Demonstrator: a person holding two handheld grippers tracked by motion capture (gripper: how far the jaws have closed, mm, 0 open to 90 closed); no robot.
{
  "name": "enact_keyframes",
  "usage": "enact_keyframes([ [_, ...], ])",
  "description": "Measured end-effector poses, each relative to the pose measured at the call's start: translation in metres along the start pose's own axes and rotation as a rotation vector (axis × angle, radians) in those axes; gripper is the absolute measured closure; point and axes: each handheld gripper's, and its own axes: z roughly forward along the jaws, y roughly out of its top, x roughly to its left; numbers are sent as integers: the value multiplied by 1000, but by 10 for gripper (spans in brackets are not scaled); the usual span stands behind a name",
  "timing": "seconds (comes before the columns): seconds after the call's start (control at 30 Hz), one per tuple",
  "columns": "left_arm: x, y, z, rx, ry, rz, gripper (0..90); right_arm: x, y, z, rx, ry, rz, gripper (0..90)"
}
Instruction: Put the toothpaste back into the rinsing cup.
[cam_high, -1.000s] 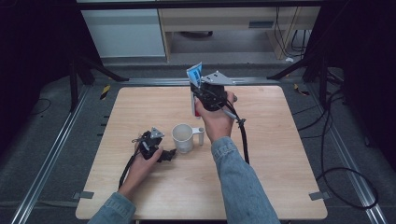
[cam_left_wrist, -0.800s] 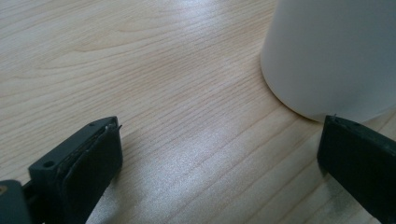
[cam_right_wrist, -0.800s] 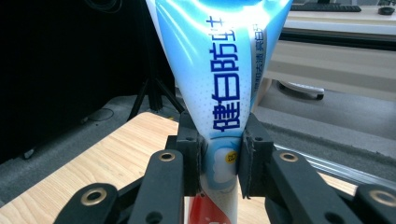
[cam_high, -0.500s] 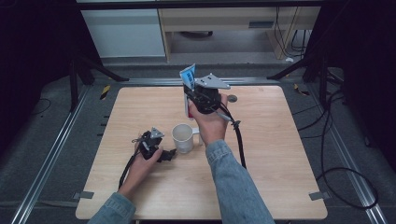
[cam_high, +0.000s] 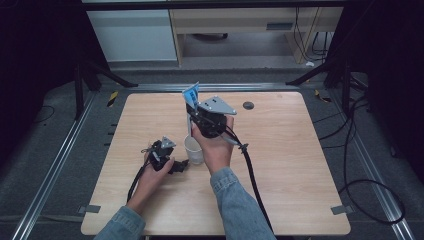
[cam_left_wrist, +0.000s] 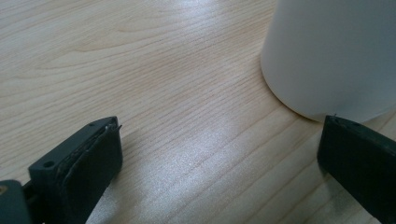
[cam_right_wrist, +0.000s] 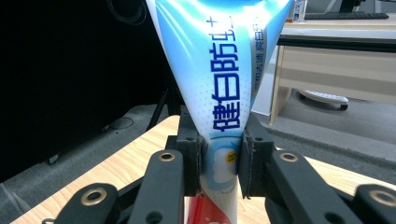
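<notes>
The counter is a pale wood slab; it carries a white mug near its middle, standing upright with its mouth up; a small dark round disc lies on the counter's far side, well apart from the mug.

My right tongs are above the counter, just beyond the mug in the high view; my right hand grips their body, and their cable trails back along my sleeve. My left tongs lie low on the counter, pointing at the mug's base from the left; my left hand holds them.

Right tongs: closed on a toothpaste tube; in the right gripper view the two pads clamp the tube at its narrow lower part; the tube stands upright, its wide flat crimped end uppermost, blue and white with dark blue print, a red band below the pads. In the high view the tube rises from the tongs above the counter, touching neither counter nor mug.

Left tongs: open; in the left gripper view the jaws stand wide apart on bare wood; the mug sits just beside the right-hand jaw; I cannot tell whether that jaw touches it.
</notes>
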Motion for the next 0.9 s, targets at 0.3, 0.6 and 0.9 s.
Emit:
enact_keyframes([
  [0.3,0,0,0,0,0,0,0,2,1,-3,-8,-7,-3,735],
  [0.6,0,0,0,0,0,3,0,8,-2,-5,-28,-35,9,735],
  [0.9,0,0,0,-3,1,1,0,19,-9,-7,-58,-70,-13,735],
])
